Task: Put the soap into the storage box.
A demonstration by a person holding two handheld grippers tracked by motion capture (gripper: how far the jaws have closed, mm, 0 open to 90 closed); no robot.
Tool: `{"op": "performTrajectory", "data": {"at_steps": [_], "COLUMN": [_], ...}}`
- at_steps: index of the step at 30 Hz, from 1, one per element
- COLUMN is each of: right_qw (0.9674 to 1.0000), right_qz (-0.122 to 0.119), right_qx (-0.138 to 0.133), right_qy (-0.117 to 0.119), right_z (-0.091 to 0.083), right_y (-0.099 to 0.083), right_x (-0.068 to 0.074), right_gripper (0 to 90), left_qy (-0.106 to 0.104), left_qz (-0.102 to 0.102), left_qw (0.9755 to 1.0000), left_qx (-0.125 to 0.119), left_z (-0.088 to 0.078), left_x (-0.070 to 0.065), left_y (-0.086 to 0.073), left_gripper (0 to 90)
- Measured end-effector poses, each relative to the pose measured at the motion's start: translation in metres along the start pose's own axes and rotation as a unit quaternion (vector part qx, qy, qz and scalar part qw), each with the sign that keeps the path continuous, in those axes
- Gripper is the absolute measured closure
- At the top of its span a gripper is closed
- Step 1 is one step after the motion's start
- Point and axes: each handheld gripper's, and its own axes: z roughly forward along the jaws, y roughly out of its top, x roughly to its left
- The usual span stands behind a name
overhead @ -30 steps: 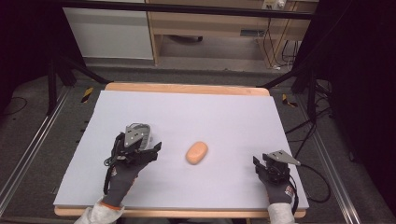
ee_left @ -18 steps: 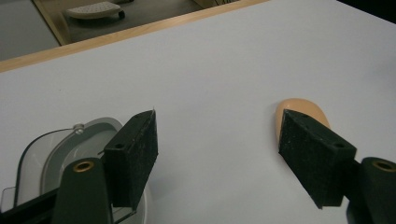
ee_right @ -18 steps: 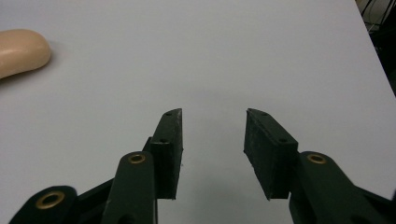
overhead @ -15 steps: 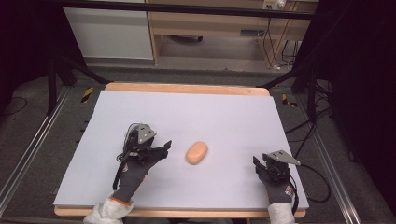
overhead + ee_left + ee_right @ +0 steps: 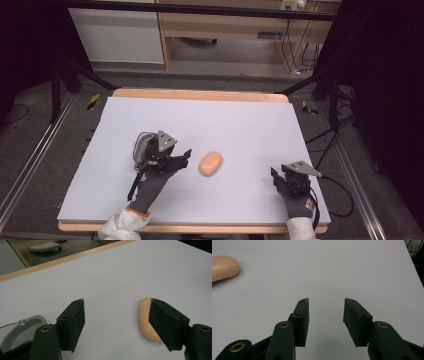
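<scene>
As things stand: step judged to be the left gripper's reach for the peach oval lump
Desk (image 5: 300, 130): white top, wooden rim; near half carries everything
Left gripper (image 5: 182, 159): left of the desk's middle, jaws spread wide, pinching nothing, tips near the lump
Right gripper (image 5: 281, 172): by the near right corner, jaws parted over bare top, nothing between them
Peach oval lump (image 5: 210, 163): flat on the desk, mid-width, nearer the near edge, well apart from the right gripper
Doing it well: shift the left gripper sideways until the lump sits centred between both pads, keep low, then close across its short width; smooth rounded sides may squirt out
Left gripper view: lump (image 5: 143, 317) half hidden behind one jaw, so off-centre
High view: true gaps across the desk
Right gripper view: lump (image 5: 223, 267) at the frame's edge
</scene>
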Motion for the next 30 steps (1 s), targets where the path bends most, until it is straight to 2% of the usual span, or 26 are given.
{"op": "performTrajectory", "data": {"at_steps": [9,22,30], "right_qw": [1.0,1.0,1.0], "right_qz": [0.001,0.001,0.002], "right_qx": [-0.001,-0.001,-0.002], "right_qy": [0.001,0.001,0.002], "right_z": [0.0,0.0,0.0], "right_y": [0.0,0.0,0.0], "right_x": [0.0,0.0,-0.001], "right_gripper": [55.7,55.0,54.9], "left_qy": [-0.004,-0.025,-0.03], "left_qz": [0.005,0.018,0.023], "left_qw": [1.0,0.9993,0.9988], "left_qx": [0.006,0.021,0.031], "left_z": [0.01,0.028,0.037], "left_x": [-0.009,-0.027,-0.034], "left_y": [0.004,0.008,0.008], "left_gripper": [28.6,28.0,27.1]}}
